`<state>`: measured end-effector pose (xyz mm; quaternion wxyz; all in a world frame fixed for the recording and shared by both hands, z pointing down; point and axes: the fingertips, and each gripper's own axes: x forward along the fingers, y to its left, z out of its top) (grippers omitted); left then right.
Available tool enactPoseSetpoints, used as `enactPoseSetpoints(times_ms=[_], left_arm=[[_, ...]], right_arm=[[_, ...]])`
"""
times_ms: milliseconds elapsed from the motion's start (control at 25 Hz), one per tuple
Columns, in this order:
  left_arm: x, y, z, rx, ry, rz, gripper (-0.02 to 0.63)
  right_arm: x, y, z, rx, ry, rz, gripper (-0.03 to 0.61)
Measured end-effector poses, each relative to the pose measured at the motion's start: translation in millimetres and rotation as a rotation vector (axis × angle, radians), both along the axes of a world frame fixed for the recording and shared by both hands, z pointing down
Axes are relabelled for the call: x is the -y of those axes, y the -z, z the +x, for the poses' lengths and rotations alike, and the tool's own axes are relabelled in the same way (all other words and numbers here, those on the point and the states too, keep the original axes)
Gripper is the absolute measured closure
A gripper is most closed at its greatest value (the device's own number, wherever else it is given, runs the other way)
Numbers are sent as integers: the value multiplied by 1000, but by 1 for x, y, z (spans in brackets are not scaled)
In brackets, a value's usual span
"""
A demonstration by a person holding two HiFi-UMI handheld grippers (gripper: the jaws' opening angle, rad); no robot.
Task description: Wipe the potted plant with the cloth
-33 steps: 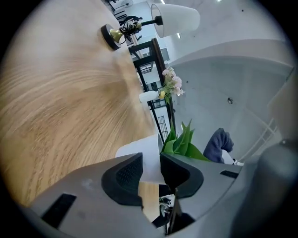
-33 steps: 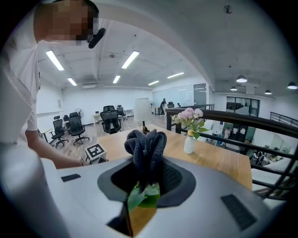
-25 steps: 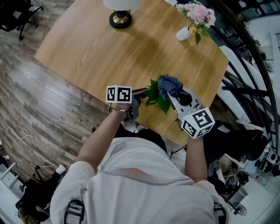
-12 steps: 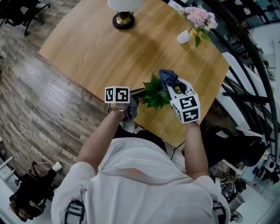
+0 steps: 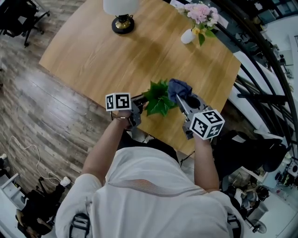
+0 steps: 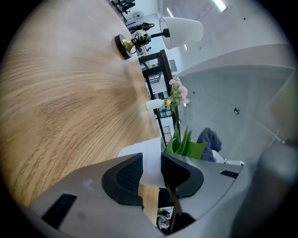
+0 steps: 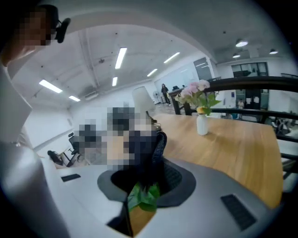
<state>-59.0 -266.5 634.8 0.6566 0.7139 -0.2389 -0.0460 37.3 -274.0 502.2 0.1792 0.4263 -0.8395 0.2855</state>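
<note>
Floor: grey-brown wood planks (image 5: 42, 107) run around your work area.
Table: light wooden top (image 5: 139, 51); you stand at its near edge.
Lamp: white shade on a black-and-brass base (image 5: 120, 14), at the far edge.
Left gripper (image 5: 139, 101): you have its jaws closed on the wall of the white pot (image 6: 151, 160), from the plant's left.
Right gripper (image 5: 181, 96): you have its jaws clamped on the cloth; a green leaf shows just below them.
Potted plant (image 5: 158, 97): green leaves, by the table's near edge, between your two grippers.
Cloth (image 5: 179, 88): dark blue, bunched against the right side of the leaves.
Vase (image 5: 188, 36): small, white, holding pink flowers; at the far right of the table, well apart from the plant.
</note>
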Motion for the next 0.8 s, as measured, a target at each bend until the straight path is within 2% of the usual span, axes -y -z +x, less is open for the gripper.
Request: enactPoseSetpoints(times_ms=[80,160,240,280,320,400,480,600,800], left_arm=[[0,0,1,4,-1,4,495],[1,0,0,8,-6,6,495],[1,0,-1,10,-7,8,495],[1,0,-1,11,-6,9,495],[1,0,0,10,-5,11,495],[1,0,-1,8,-2,11,495],[0,0,-1,7,0,15,495],[0,1,0,8,-1,22,495],[1,0,0,4,0,16,495]], right_arm=[[3,-4,21,-30,-104,17,431],[8,12,40,-50,-204,105,431],[6,31,42,-27,-222,175,431],[2,36,36,2,-196,176,431],[-4,34,25,34,-153,149,431],[-17,10,4,64,-60,37,431],[-25,-27,-3,14,-29,-66,431],[-22,-66,21,-76,-119,-111,433],[-15,-61,65,-205,-249,-40,433]])
